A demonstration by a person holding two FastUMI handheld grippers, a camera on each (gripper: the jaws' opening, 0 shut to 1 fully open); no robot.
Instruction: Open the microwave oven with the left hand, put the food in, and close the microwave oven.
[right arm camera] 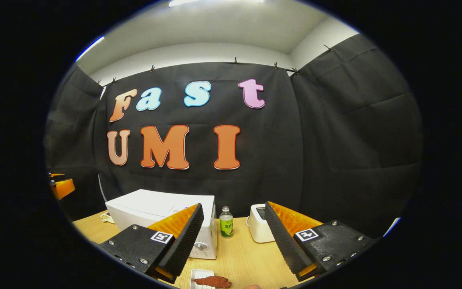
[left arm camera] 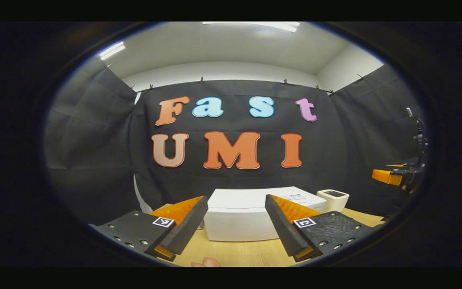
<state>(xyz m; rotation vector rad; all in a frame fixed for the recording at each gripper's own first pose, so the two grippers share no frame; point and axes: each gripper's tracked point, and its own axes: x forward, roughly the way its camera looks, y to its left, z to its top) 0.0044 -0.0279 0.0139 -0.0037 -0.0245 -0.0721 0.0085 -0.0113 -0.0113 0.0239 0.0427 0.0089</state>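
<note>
Both tools, left (left arm camera: 236,224) and right (right arm camera: 234,235), gape empty before the seemingly closed microwave (left arm camera: 239,218).

Left gripper (left arm camera: 237,224) is hovering with jaws spread wide, fingers pointing toward twelve o'clock. Right gripper (right arm camera: 235,235) is doing likewise, jaws wide apart; in the left gripper view it is showing at three o'clock (left arm camera: 395,174).
</note>
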